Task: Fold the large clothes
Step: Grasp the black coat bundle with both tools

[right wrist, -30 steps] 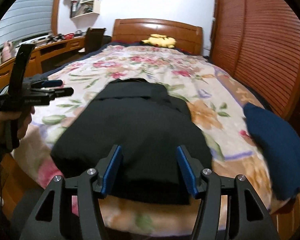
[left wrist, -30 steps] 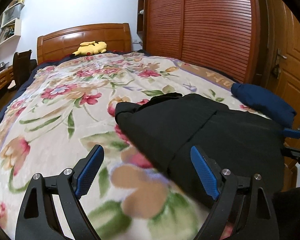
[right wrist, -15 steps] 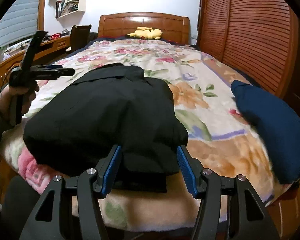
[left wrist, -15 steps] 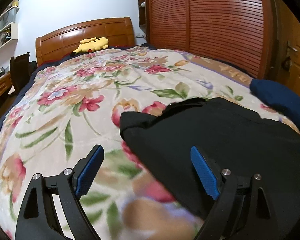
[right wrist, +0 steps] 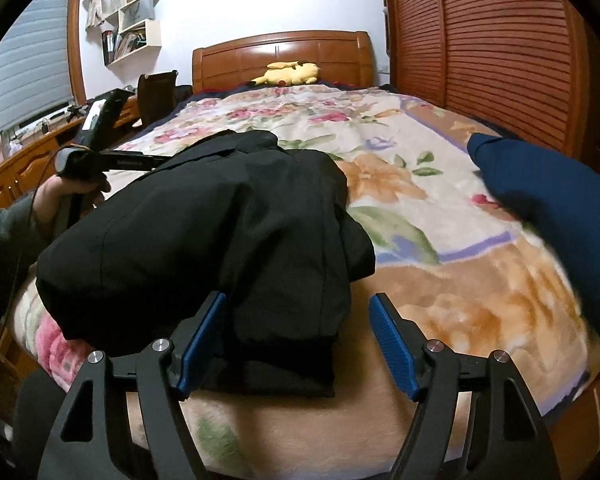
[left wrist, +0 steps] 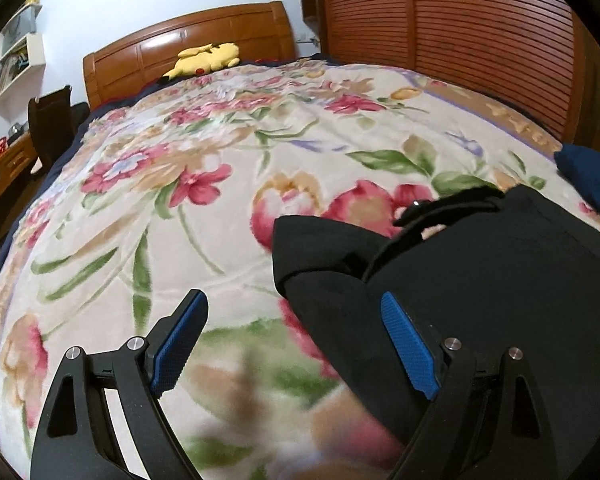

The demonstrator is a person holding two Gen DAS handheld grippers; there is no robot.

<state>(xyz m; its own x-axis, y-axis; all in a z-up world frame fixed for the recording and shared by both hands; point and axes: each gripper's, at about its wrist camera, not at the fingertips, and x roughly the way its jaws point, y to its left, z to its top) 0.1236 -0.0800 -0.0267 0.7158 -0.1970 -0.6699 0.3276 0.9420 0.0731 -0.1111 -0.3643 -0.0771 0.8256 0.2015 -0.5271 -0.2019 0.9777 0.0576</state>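
Floral fleece blanket covers the bed, and your folded black garment lies at its foot end, well short of the wooden headboard. Over the last second both grippers have dropped closer: your right gripper, jaws wide and empty, now straddles the garment's near edge, while your left gripper, also wide and empty, nears its corner. That suggests another fold is coming. A folded navy cloth lies apart, beside the garment.

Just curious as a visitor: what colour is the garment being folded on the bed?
Black. The folded garment shows best in the right wrist view.
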